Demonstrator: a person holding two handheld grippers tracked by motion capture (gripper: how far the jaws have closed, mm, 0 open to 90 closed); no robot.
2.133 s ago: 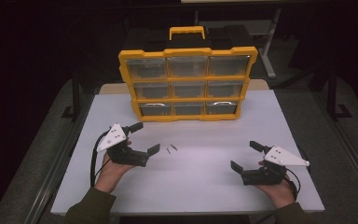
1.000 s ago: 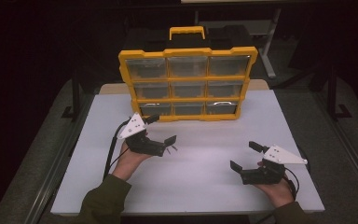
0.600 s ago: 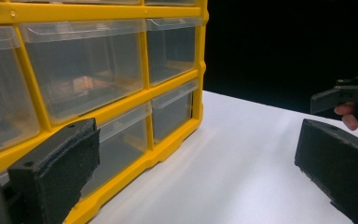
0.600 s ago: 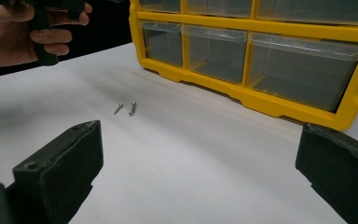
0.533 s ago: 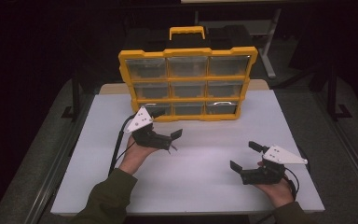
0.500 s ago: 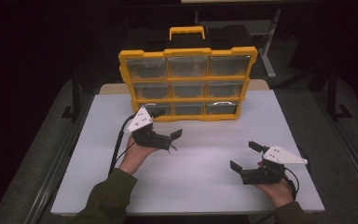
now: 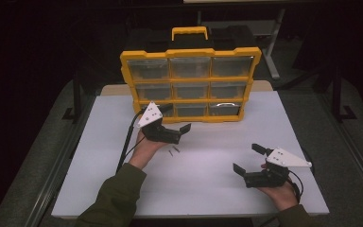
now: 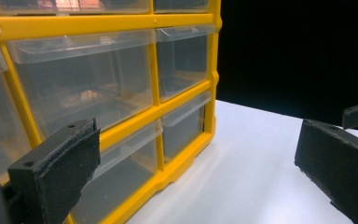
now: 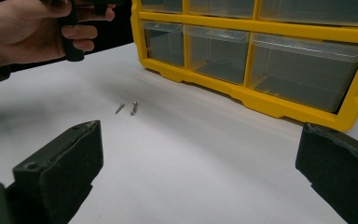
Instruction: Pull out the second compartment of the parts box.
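A yellow organizer (image 7: pixel 189 100) with clear drawers stands upright at the back of the white table (image 7: pixel 208 179). My left gripper (image 7: pixel 175 118) is open, held just in front of the organizer's bottom row at its left side. In the left gripper view the clear drawers (image 8: pixel 121 93) loom close, and nothing is between the jaws of the left gripper (image 8: pixel 196 168). Two small screws (image 7: pixel 171 151) lie on the table just behind that hand. My right gripper (image 7: pixel 248 158) rests open near the front right. Its view shows the screws (image 9: pixel 127 108) ahead and the organizer (image 9: pixel 261 100) beyond.
The organizer has a carry handle (image 7: pixel 189 33) on top. The person's left hand (image 9: pixel 32 28) shows at the upper left of the right gripper view. Dark floor and table legs surround the table. The table edge (image 7: pixel 189 215) runs just behind the forearms.
The left gripper has moved forward and to the right, past the two screws, up to the organizer's lower left drawers. The right gripper has stayed put.
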